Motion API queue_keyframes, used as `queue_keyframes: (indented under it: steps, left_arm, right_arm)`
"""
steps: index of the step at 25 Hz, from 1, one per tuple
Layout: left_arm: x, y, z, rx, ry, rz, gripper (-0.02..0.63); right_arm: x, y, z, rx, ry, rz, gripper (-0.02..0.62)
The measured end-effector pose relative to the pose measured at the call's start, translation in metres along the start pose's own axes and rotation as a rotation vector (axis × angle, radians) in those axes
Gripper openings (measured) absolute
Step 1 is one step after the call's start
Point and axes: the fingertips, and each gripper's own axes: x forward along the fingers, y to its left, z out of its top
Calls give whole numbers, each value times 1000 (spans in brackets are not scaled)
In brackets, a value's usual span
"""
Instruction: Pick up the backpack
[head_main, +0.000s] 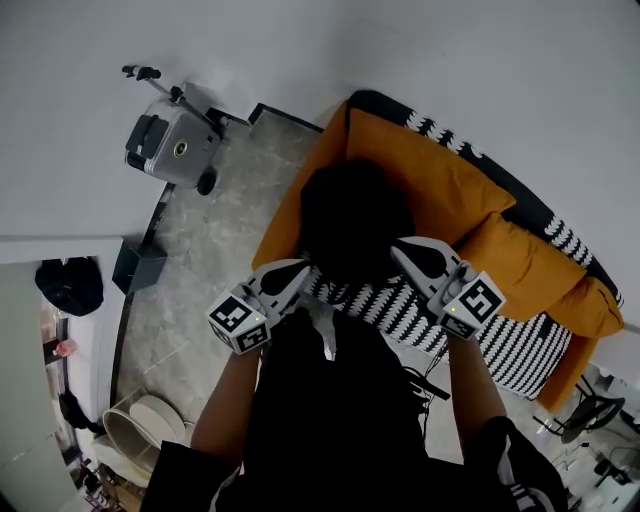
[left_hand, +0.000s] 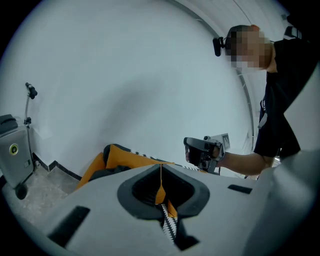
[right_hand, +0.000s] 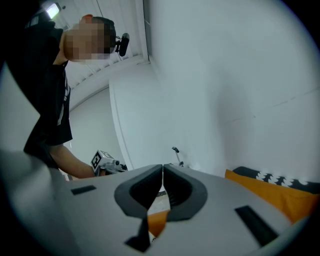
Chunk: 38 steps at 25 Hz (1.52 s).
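Note:
A black backpack (head_main: 352, 212) lies on the seat of an orange sofa (head_main: 440, 175) with black-and-white striped trim. My two grippers hang just in front of it, one on each side. The left gripper (head_main: 298, 270) points at its lower left edge, the right gripper (head_main: 402, 246) at its lower right edge; I cannot tell whether either touches it. In the left gripper view the jaws (left_hand: 161, 172) are shut with nothing between them, and the dark backpack (left_hand: 106, 173) shows low on the left. The right gripper (right_hand: 162, 172) is shut and empty too.
A grey wheeled case (head_main: 172, 146) with a handle stands by the white wall, left of the sofa. A small black box (head_main: 138, 266) sits on the grey tiled floor (head_main: 200, 250). A striped cover (head_main: 510, 345) hangs over the sofa's front. Each gripper sees the other gripper (left_hand: 202, 150), (right_hand: 105, 161).

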Motion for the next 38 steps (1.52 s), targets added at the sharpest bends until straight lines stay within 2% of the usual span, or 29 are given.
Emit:
queue_keyframes:
  steps: [5,9,18,20,22,30,33,38]
  left_arm:
    - [10,22,-5,-7,-2,37,23]
    - [18,44,-14,2,9,42,23]
    - [29,121,-46,-53,19,102,26]
    - [37,135,-50,-57,29,108,49]
    - [46,146,-54,-62,39,107,106]
    - [72,189,-70,-72,73,130,161]
    - [81,204,-75,-87,76,127,170]
    - [99,217,-85,-95,101,104,193]
  right_arm:
    - [10,-29,-29,7,58,-38,29]
    - [27,-44,-41,48,52,-28,29]
    - [81,-77,-75,13,104,12,31]
    - [85,-89,-86,-19,141,1,31]
    - [86,-101,-97,-42,178,-12,31]
    - [101,-142,-118,-37,216,-59,34]
    - [111,-156,-126,-44,237,-63,94]
    - [117,-175,-146,-86,308,-84,129]
